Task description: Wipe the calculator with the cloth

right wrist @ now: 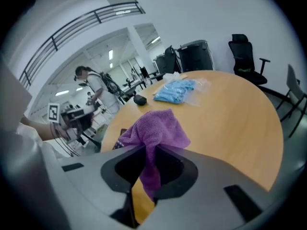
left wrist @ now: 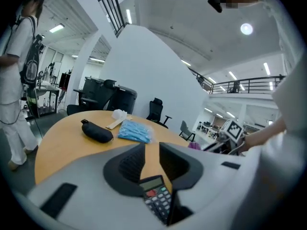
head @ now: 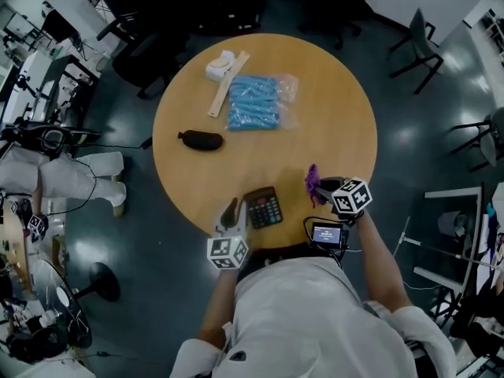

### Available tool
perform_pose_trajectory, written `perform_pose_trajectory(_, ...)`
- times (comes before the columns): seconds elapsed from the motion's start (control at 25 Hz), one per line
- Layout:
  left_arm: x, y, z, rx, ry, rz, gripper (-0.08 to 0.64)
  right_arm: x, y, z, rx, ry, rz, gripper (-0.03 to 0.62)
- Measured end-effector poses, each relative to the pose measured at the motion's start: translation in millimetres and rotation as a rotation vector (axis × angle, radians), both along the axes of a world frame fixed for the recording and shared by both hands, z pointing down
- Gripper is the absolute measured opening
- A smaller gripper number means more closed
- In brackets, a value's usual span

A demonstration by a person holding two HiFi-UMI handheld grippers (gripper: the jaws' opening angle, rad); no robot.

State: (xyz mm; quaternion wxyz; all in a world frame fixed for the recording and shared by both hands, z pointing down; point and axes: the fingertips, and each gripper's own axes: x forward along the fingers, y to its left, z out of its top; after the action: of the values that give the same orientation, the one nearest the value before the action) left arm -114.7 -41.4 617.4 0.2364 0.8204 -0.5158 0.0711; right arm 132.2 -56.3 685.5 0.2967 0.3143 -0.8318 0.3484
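Currently the calculator (head: 263, 208) lies face up near the front edge of the round desk (head: 323, 124), directly in front of the person, display end away from them. In the left gripper view only its display and upper key rows show. The right jaw covers its right side and the tool body cuts off its lower end.

The left tool (head: 230, 210) sits just beside the calculator's left edge. Its jaws stand apart, bare desk shows between the pads, and the calculator appears low in the gap near the jaw roots. Whether any part of this tool touches the calculator cannot be made out.

The purple cloth (right wrist: 154, 127) is clamped in the right tool (right wrist: 152, 152). A bunch stands above the jaws and a tail hangs down through the gap. In the head view this tool is to the right of the calculator, apart from it, and the cloth is a small tuft with no readable folds.

Farther out on the desk:
- a black pouch (head: 201, 139), left of centre
- a clear bag of blue items (head: 253, 101), contents too small to identify
- a pale flat strip (head: 228, 84)
- a white object (head: 220, 65) near the far edge, shape unclear

A small lit screen (head: 327, 234) shows at the person's waist, print unreadable. A person in white (left wrist: 14, 75) stands left of the desk, cut off by the frame edge.
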Motion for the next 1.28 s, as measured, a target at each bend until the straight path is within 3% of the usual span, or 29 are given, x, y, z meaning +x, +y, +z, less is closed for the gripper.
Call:
perform_pose_trajectory(0.24,-5.6,16.7,-14.7,0.003,0.014,-0.033,0.092,-10.6,0.4,58.2,-0.122,0.152,-0.039,0.067)
perform_pose_trajectory(0.6,-23.0,18.6,-25.0,-0.007,0.000,-0.076,0.092,-38.4,5.4,109.0,-0.214,0.266,-0.066,0.067)
perform_pose_trajectory(0.96,-35.1,29.9,-27.1,-0.016,-0.026,-0.132,0.092,-49.1,6.0,118.8,-0.169,0.380,-0.056,0.077)
perform_pose_trajectory(1.28,-27.4,21.3,-54.5,0.030,-0.037,-0.125,0.092,-52.4,8.2,77.6,-0.061,0.330,0.005,0.178)
